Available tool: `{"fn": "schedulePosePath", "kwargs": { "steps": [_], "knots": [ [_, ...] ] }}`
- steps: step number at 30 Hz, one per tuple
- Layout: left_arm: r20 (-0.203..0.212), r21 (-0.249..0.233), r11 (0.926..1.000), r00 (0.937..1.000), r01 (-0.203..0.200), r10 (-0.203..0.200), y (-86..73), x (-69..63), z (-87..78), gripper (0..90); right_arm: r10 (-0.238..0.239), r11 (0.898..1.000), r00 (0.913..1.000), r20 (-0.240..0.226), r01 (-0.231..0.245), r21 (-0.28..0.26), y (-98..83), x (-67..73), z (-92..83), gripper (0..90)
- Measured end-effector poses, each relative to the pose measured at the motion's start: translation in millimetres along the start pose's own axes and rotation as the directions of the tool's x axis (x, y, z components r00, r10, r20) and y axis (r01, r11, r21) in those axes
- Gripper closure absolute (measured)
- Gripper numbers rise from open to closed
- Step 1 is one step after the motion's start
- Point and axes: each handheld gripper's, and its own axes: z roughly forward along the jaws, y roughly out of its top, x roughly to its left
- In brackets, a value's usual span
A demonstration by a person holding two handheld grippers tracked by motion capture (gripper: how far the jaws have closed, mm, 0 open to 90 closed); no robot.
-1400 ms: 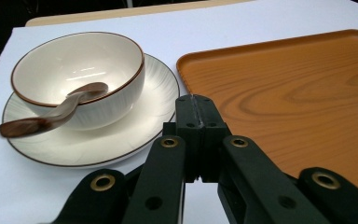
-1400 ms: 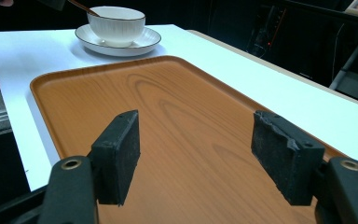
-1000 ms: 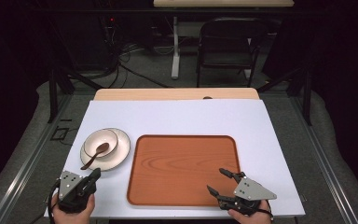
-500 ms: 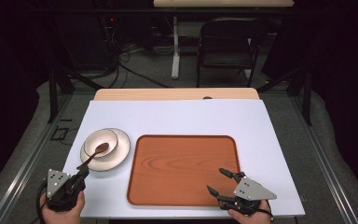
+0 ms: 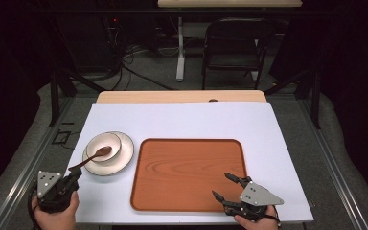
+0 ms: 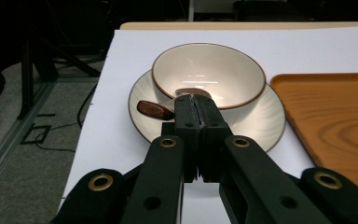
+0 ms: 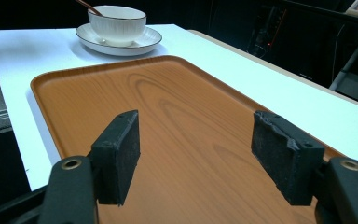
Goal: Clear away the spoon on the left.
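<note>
The left tool (image 5: 72,178) is being kept pressed together, nothing between its pads, at the spoon (image 5: 92,157) handle's end, seemingly lining up for a grasp. The spoon is being propped in the bowl (image 6: 209,74) on the plate (image 6: 256,123). The right tool (image 7: 196,161) is being held spread over the tray (image 7: 135,100) on the bench (image 5: 191,120), probably waiting.
</note>
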Motion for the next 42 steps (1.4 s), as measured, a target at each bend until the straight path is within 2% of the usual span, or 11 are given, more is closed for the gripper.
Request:
{"fn": "schedulePosePath", "kwargs": {
  "steps": [5, 12, 13, 17, 28, 39, 42],
  "knots": [
    [-0.025, -0.009, 0.9997, 0.9995, 0.021, -0.022, 2.7, 10.8, 5.0, 88.9, -0.001, 1.0, 1.0, 0.0, 0.001, 0.001, -0.4, -0.6, 0.7, 32.2],
    [-0.055, -0.014, 0.9994, 0.9979, 0.032, -0.033, 6.7, 21.4, 11.6, 88.5, -0.001, 1.0, 1.0, 0.001, 0.001, 0.002, -0.5, -0.1, 0.9, 32.2],
    [-0.07, -0.013, 0.9993, 0.9969, 0.036, -0.037, 7.7, 25.9, 14.9, 88.5, 0.001, 1.0, 1.0, 0.001, -0.001, 0.003, -0.6, -0.1, 1.2, 32.2],
    [-0.083, -0.02, 0.9989, 0.9956, 0.041, -0.043, 9.2, 33.8, 20.8, 88.4, -0.002, 1.0, 1.0, 0.001, 0.002, 0.006, -0.7, 0.1, 1.5, 32.2],
    [-0.107, -0.031, 0.9991, 0.9938, 0.028, -0.031, 16.5, 42.2, 35.2, 87.1, 0.001, 1.0, 1.0, -0.002, -0.001, 0.013, -1.4, 1.1, 3.6, 32.2],
    [-0.116, -0.033, 0.9971, 0.9906, 0.069, -0.073, 24.7, 50.4, 54.1, 86.1, 0.003, 1.0, 1.0, -0.004, -0.003, 0.017, -1.7, 2.0, 4.6, 32.2],
    [-0.122, -0.028, 0.9975, 0.9902, 0.065, -0.068, 25.5, 50.5, 57.0, 85.8, 0.002, 1.0, 1.0, -0.004, -0.002, 0.018, -1.8, 2.2, 4.6, 32.2]
  ]
}}
